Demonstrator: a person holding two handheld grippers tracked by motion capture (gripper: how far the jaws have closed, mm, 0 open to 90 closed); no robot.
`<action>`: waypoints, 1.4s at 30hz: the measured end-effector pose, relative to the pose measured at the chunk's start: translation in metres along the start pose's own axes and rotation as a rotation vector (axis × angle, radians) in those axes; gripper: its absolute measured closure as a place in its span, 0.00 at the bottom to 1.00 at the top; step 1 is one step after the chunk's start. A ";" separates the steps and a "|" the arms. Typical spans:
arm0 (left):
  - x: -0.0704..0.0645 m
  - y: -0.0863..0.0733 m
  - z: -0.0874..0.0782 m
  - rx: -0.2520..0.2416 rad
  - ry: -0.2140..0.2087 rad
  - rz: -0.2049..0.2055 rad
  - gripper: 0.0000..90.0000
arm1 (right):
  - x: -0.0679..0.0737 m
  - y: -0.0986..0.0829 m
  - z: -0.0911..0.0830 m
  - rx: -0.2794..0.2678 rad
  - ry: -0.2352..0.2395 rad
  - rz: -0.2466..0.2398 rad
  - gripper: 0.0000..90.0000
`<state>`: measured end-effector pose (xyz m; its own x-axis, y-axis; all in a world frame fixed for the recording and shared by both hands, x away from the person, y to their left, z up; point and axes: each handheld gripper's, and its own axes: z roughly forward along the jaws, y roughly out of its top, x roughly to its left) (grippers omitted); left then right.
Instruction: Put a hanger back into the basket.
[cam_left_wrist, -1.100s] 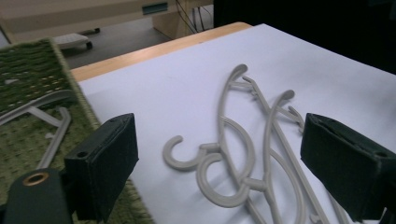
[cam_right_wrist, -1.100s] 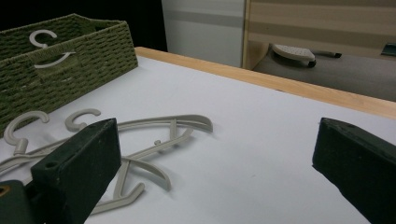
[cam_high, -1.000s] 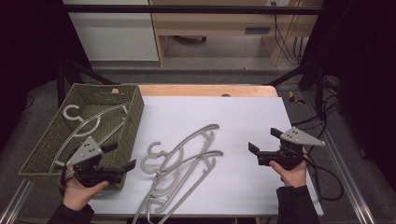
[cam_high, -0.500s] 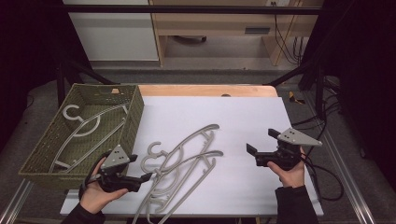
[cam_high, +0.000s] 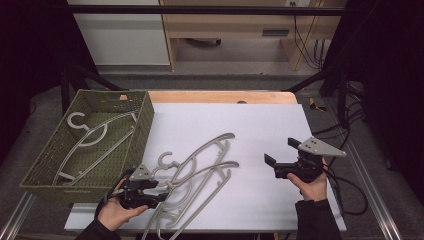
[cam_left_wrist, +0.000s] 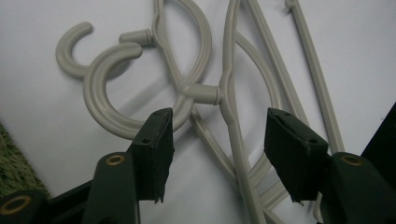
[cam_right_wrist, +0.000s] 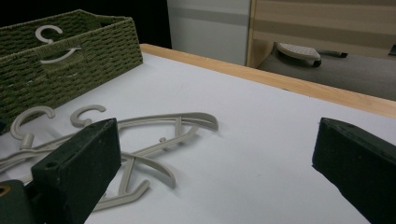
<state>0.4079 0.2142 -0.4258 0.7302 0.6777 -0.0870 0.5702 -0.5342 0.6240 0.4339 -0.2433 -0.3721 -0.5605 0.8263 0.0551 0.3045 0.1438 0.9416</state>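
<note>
Beige hangers (cam_high: 200, 167) (olive woven basket (cam_high: 142, 127))

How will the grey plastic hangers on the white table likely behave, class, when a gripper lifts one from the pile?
The hangers look thin and hollow-framed, so probably light and fairly stiff. They overlap, hooks interlaced, so lifting one may drag another. The smooth plastic could slip between the open left gripper pads.

Hangers (cam_left_wrist: 224, 93) cut off at left gripper view's top & bottom edges; count unclear, maybe three overlapping.
</note>
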 end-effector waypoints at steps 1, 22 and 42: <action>0.000 0.000 0.000 0.000 0.000 0.000 0.49 | 0.000 0.000 0.000 0.000 0.001 -0.001 0.01; -0.011 0.004 0.043 0.072 -0.005 0.001 0.78 | 0.002 -0.001 0.004 0.014 0.012 -0.001 0.02; -0.014 0.009 0.028 0.048 -0.033 -0.090 0.89 | 0.001 -0.001 0.003 0.015 0.014 -0.003 0.02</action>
<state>0.4135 0.1863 -0.4405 0.6870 0.7072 -0.1670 0.6505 -0.4962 0.5750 0.4354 -0.2404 -0.3741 -0.5722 0.8181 0.0575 0.3145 0.1542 0.9366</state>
